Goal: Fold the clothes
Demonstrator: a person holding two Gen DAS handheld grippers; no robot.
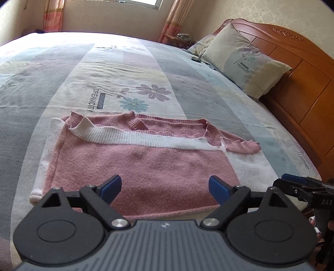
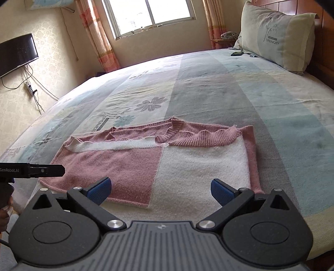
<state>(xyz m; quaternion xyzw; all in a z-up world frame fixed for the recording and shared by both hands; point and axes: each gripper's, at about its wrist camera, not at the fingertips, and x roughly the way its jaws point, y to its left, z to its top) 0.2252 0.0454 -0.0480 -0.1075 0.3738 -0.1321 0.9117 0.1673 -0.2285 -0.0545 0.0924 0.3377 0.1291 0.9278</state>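
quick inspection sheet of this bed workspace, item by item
surface: patchwork floral bedspread, slightly wrinkled
job's things: pink and white knitted sweater lying flat, partly folded
clutter: small dark phone-like object near the pale printed pillow
grippers: left gripper and right gripper both open, empty, at the sweater's near hem
cables: wires hanging under the wall television to a power strip
surroundings: window, curtains, wooden headboard
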